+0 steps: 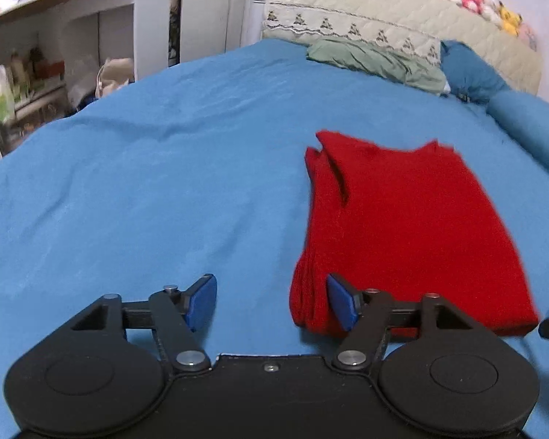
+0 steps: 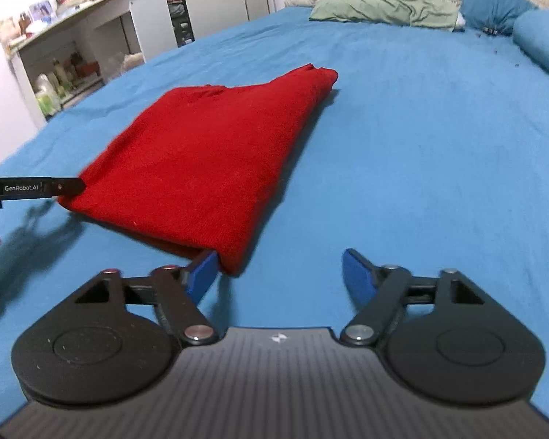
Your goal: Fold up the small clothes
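Bedsheet (image 1: 128, 201), blue and lightly rippled, bare and wide to the left of the left gripper (image 1: 271, 301) and ahead of it as far as the headboard (image 1: 384, 11). Open bedding likewise ahead and to the right of the right gripper (image 2: 278, 274), up to the blue bolster (image 2: 541, 44) and blue pillow (image 2: 490, 0) at the far right. Green pillow (image 1: 380, 62) well ahead, against the headboard. White shelf unit (image 1: 73, 36) beyond the bed's left edge, crowded with small things too blurred to name.

Red garment (image 1: 402, 226) folded into a long flat stack on the sheet, ahead and to the right of the left gripper, ahead and to the left of the right gripper. Long axis away from both grippers toward the headboard; notched neckline end farthest off, straight folded end nearest. Stacked layers visible along its left edge from the left wrist view.

Left gripper open, nothing between the blue pads; right pad (image 1: 342, 301) in front of the garment's near left corner, contact not clear. Right gripper spread wide, nothing held; left pad (image 2: 201, 274) just beside the garment's near corner, right pad over bare sheet.

Only in the right wrist view: left gripper seen side-on at the far left edge, its tip at the garment's near left corner. Only in the left wrist view: row of plush toys (image 1: 475, 0) on top of the headboard, and a dark sliver of the right gripper at the right border.
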A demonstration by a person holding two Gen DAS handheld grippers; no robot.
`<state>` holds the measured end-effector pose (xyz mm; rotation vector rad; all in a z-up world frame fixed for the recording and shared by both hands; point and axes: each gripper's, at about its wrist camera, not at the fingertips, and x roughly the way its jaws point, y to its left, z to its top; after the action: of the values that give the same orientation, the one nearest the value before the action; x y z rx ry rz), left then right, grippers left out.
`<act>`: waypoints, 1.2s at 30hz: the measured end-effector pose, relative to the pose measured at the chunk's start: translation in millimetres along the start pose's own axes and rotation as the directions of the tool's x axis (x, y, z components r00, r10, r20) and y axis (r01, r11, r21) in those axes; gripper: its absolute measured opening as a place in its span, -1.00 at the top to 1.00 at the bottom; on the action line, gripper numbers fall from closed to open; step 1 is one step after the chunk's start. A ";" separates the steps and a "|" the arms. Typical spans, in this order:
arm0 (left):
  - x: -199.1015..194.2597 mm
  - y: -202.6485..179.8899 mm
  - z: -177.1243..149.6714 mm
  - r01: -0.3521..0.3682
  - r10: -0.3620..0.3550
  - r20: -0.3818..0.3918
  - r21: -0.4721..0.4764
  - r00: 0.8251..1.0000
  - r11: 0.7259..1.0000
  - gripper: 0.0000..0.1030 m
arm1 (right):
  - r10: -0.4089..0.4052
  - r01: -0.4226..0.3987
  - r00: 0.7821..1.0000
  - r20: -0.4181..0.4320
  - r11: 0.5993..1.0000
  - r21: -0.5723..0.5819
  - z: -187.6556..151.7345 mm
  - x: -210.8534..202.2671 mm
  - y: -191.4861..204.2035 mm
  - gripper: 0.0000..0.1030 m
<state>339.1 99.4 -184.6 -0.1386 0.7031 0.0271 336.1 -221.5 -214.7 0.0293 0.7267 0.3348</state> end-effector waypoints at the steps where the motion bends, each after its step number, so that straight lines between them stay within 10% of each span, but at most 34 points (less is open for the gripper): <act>1: -3.2 1.2 8.3 0.017 -0.017 0.010 -0.006 1.000 1.000 -0.47 | 0.015 -0.015 1.000 0.003 1.000 0.007 4.9 -4.9 -5.1 -0.90; 3: -3.8 0.7 26.7 0.070 -0.070 0.032 -0.005 0.997 0.998 -1.00 | 0.052 -0.052 0.999 0.009 0.998 0.033 20.1 -12.9 -16.0 -1.00; 7: 30.0 2.8 66.6 0.240 -0.242 -0.042 -0.040 0.969 0.970 -1.00 | 0.148 -0.150 0.989 0.022 0.980 0.132 55.7 -10.9 -37.9 -1.00; 13: 88.6 -10.6 91.9 0.278 -0.273 -0.136 0.018 0.952 0.960 -0.93 | 0.220 -0.203 0.975 -0.033 0.942 0.266 90.3 43.5 -52.3 -1.00; 19: 120.9 -5.5 84.2 0.307 -0.311 -0.205 -0.051 0.928 0.950 -0.67 | 0.195 -0.173 0.980 -0.048 0.941 0.291 92.9 98.3 -41.1 -0.91; 24: 117.1 -6.9 85.5 0.369 -0.380 -0.224 -0.089 0.897 0.925 0.38 | 0.275 -0.242 0.961 -0.027 0.885 0.397 87.2 117.1 -43.6 0.06; 28: 88.9 -15.9 94.5 0.406 -0.411 -0.163 -0.064 0.897 0.912 0.50 | 0.278 -0.263 0.961 0.017 0.888 0.376 97.4 99.5 -37.6 0.25; 36: -14.1 -60.1 86.6 0.568 -0.566 -0.064 0.014 0.822 0.823 0.51 | 0.304 -0.345 0.938 0.165 0.864 0.368 91.5 -20.1 -58.7 0.26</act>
<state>388.4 52.0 -103.1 -0.3164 0.6961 -0.5669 399.2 -275.1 -141.4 0.5538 0.6769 0.5023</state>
